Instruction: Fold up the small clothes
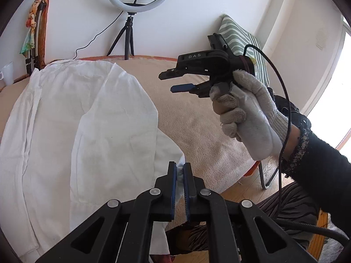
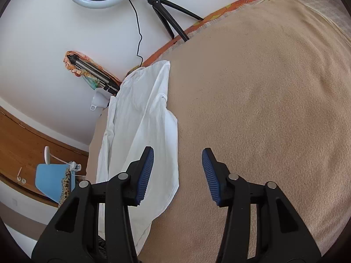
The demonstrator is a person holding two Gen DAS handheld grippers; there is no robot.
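1. Left claw (image 1: 180,176) is pressed together on a bunch of white cloth, the near right corner of the shirt (image 1: 76,120), which shows pinched between its blue pads.
2. Right claw (image 2: 177,175) stands spread with nothing between its pads. In the left view it hangs in the air to the right of the shirt, held by a gloved hand (image 1: 248,114), well clear of the cloth.
3. Most of the shirt lies flat on the bed (image 2: 263,87), over its left part and running from the near edge toward the far wall. One long panel is already turned over on top of the body, leaving a soft lengthwise fold.
4. I judge the fabric thin, light and limp. It will sag and trail from whatever point is pinched, and it will not hold a crease unless laid down and smoothed.
5. It should not slip much on the fuzzy blanket, so dragging may wrinkle the layers below. Lifting looks safer than sliding.
6. Best holds, to my eye, are hems and corners, where doubled cloth gives the pads something to bite.
7. With one corner taken, the free claw would want the matching corner along the same edge, so that edge rises evenly.
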